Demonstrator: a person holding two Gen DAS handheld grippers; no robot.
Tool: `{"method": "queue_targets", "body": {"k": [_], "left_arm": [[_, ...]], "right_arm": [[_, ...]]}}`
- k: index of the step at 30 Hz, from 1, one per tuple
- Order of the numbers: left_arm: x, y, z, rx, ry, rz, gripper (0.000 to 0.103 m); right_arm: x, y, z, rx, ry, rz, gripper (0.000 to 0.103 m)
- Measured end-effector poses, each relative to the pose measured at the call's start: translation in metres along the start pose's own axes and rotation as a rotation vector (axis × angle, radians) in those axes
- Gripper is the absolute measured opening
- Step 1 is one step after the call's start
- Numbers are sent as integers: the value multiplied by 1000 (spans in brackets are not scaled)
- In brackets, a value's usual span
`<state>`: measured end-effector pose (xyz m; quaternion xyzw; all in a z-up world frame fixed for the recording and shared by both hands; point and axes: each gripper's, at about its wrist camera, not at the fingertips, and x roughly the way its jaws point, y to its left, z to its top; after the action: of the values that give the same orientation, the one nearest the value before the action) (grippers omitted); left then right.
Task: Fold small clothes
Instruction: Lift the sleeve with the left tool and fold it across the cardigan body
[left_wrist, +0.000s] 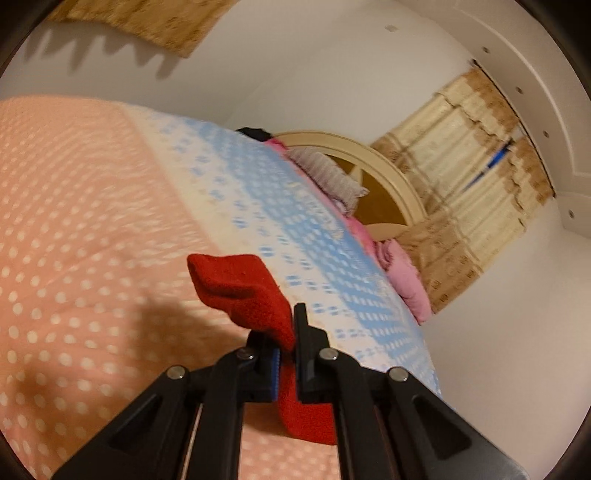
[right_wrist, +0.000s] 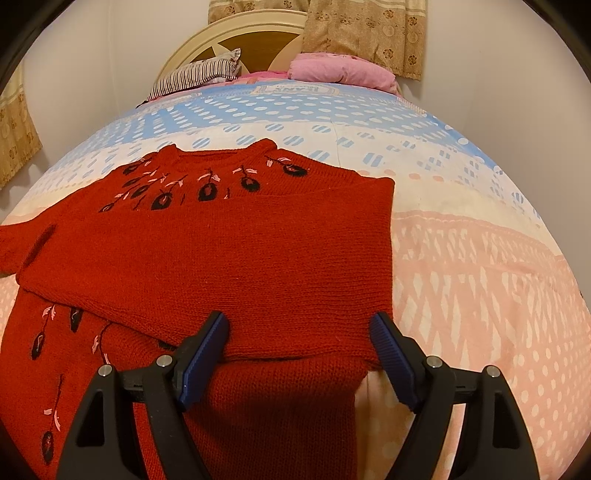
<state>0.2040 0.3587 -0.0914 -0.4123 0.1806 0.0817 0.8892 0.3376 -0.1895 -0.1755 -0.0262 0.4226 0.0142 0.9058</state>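
Observation:
A red knit sweater (right_wrist: 229, 251) with black and pink embroidered flowers lies on the bed, its right sleeve folded across the body. My right gripper (right_wrist: 299, 343) is open, its blue pads (right_wrist: 207, 347) standing wide apart just above the folded part, holding nothing. In the left wrist view my left gripper (left_wrist: 290, 350) is shut on a red knit piece of the sweater (left_wrist: 243, 291), lifted above the bedspread; the cloth sticks out past the fingertips and hangs below them.
The bedspread (right_wrist: 480, 258) is pink with white dots near me and blue and white farther off (left_wrist: 295, 229). A striped pillow (right_wrist: 195, 77) and a pink pillow (right_wrist: 340, 72) lie by the round headboard (right_wrist: 255, 40). Curtains (left_wrist: 461, 206) hang behind.

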Motion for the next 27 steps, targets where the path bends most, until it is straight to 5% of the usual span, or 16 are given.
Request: {"method": "queue_targets", "body": {"k": [12,20,27], "left_arm": [[3,-97,-4,115,28,-110,4],[14,-159,-9,182,42,-168,4],[30,-211,-31,234,67,-210,4]], "right_arm": [[-4,-7,4,36,1,67,82],[-66,-44,2,98,-181,184,82],[-83,-77,-24,109,-247,144,82]]}}
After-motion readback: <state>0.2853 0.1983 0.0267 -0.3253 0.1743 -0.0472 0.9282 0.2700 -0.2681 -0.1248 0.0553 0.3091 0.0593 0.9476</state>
